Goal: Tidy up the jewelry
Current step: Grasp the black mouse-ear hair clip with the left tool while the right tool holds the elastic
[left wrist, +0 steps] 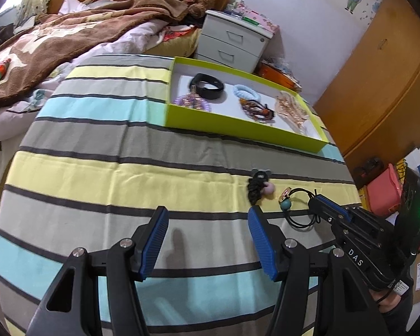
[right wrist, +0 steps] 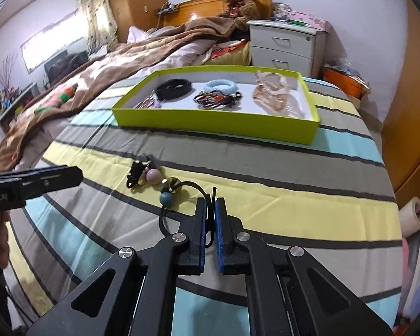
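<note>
**Operator:** I'm pinching the thin black elastic hair tie with teal and gold beads [right wrist: 179, 196] in the right gripper [right wrist: 210, 224], low in the centre of the right wrist view. The pads are pressing together on the cord itself, not the beads.

**Partner:** How is it handling?

**Operator:** It's looking light and floppy, so the beads are probably going to dangle and swing. The cord is the sensible hold; round beads would likely slip.

**Partner:** And the other gripper?

**Operator:** The left gripper [left wrist: 208, 240] is hovering with fingers apart, holding nothing. The lime-green cardboard tray [right wrist: 210, 124] is waiting in the upper middle, well apart.
</note>
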Demonstrator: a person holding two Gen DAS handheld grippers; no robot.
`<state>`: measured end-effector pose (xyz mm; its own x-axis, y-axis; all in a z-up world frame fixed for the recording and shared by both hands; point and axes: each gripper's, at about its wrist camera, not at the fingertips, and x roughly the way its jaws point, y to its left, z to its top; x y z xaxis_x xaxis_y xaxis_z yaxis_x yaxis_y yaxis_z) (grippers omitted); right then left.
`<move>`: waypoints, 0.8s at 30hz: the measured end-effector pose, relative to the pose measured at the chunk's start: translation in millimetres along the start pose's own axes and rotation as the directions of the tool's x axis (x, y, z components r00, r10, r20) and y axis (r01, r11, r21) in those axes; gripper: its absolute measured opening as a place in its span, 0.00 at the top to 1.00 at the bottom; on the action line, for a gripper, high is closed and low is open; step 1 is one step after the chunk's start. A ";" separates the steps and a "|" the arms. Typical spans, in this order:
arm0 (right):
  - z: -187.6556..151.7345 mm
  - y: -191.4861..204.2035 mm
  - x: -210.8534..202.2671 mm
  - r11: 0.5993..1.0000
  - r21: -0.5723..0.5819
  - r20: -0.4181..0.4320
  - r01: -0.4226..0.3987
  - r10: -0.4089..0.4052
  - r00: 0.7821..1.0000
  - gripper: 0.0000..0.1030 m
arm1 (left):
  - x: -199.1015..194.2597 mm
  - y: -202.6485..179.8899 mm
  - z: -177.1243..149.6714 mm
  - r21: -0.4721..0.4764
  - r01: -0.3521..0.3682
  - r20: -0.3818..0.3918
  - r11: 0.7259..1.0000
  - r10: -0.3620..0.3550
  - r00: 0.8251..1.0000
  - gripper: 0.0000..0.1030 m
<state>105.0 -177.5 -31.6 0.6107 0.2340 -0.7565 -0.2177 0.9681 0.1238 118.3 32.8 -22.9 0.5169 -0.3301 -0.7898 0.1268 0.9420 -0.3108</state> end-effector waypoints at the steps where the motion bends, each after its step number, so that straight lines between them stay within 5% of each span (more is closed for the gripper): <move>1: -0.7 -2.2 -2.6 1.000 0.008 0.006 0.001 -0.001 1.000 0.94 | 1.8 -2.5 1.2 0.004 0.004 -0.002 1.000 -0.004 1.000 0.41; 11: -4.4 -23.1 -27.9 0.997 0.070 0.064 0.025 -0.029 0.998 0.94 | 27.0 -37.8 15.3 0.100 0.042 -0.019 0.994 -0.041 0.999 0.41; 24: -2.7 -33.7 -42.7 0.994 0.111 0.118 0.010 -0.023 0.993 0.94 | 49.8 -62.5 15.7 0.186 -0.006 -0.048 0.983 0.015 0.999 0.42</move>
<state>84.2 -220.3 -5.2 0.7015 0.2206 -0.6777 -0.1256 0.9743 0.1872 149.4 -41.6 -34.5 0.4777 -0.3183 -0.8188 0.2788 0.9388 -0.2023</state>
